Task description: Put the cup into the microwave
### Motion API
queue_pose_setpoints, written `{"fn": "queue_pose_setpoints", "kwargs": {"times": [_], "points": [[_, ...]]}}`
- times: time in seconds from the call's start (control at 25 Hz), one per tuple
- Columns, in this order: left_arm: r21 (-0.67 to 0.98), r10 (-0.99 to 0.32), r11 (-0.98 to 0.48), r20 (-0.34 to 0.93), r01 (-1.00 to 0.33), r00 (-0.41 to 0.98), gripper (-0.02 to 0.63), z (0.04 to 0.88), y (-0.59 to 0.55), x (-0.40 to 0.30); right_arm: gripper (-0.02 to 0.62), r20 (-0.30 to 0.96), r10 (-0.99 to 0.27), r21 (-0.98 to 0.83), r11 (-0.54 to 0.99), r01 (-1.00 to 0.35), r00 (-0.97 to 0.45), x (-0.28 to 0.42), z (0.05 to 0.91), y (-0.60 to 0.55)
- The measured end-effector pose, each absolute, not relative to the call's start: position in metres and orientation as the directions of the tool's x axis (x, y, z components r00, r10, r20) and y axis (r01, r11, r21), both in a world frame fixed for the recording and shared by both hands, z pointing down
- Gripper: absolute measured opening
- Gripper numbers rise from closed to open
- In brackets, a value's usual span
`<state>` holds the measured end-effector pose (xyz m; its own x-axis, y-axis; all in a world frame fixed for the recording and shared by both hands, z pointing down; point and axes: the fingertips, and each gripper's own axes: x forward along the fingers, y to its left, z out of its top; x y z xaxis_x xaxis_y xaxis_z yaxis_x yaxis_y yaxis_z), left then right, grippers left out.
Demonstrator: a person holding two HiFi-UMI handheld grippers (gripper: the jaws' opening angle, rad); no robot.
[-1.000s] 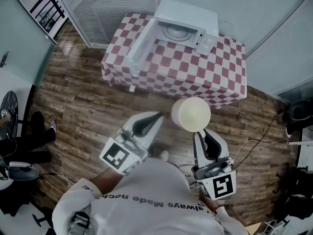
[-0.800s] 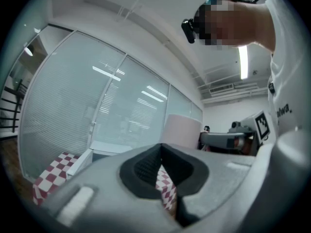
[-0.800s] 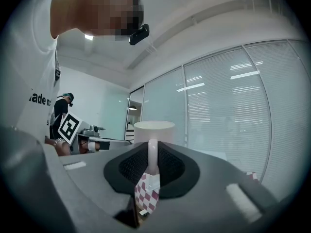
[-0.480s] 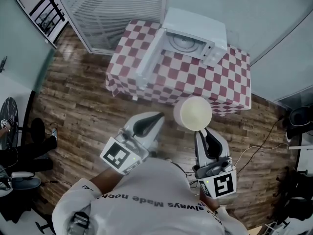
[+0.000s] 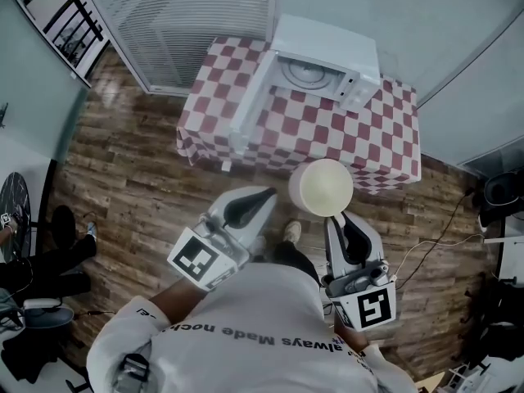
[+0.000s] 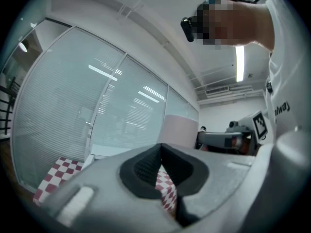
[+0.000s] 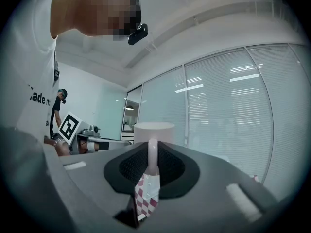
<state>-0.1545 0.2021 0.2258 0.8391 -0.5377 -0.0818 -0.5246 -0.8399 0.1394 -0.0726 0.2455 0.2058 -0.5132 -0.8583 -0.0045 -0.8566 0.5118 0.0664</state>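
A cream cup [image 5: 321, 187] hangs in the air over the wooden floor, short of the table, and my right gripper [image 5: 336, 217] is shut on its handle. In the right gripper view the cup [image 7: 154, 130] stands upright just beyond the jaws, with the handle [image 7: 152, 155] pinched between them. The white microwave [image 5: 326, 56] sits on the checkered table [image 5: 327, 142]. Its door [image 5: 248, 98] is swung open to the left, and the turntable shows inside. My left gripper [image 5: 264, 193] is held beside the cup, shut on nothing. From the left gripper view the cup [image 6: 180, 129] shows to the right.
Glass walls with blinds [image 5: 188, 15] stand behind the table. Cables [image 5: 434, 240] trail over the wooden floor at the right. Dark chair bases [image 5: 499, 191] stand at the right edge. A person's legs [image 5: 41, 260] are at the far left. My own shoe [image 5: 291, 232] shows between the grippers.
The table and microwave have shifted right and slightly nearer in the head view. A shoe has stepped forward between the grippers. Both grippers and the cup keep their pose.
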Motion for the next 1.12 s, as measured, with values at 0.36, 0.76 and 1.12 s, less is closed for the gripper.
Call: {"fn": "queue_pose_setpoints", "kwargs": {"times": [0.36,0.76,1.12], "points": [[0.150,-0.528,-0.846,-0.092,-0.512,0.844,0.003,0.229,0.175,-0.127,0.043,-0.001,-0.862,0.069,0.505,-0.860,-0.506,-0.047,0.211,0.223],[0.158,-0.518,-0.850,-0.077,-0.503,0.852,0.003,0.235,0.117,-0.077,0.043,0.008,-0.865,0.073,0.502,-0.862,-0.502,0.001,0.216,0.163],[0.161,-0.516,-0.850,-0.064,-0.501,0.854,0.003,0.238,0.052,-0.033,0.043,0.013,-0.866,0.066,0.499,-0.864,-0.499,0.045,0.219,0.099]]}}
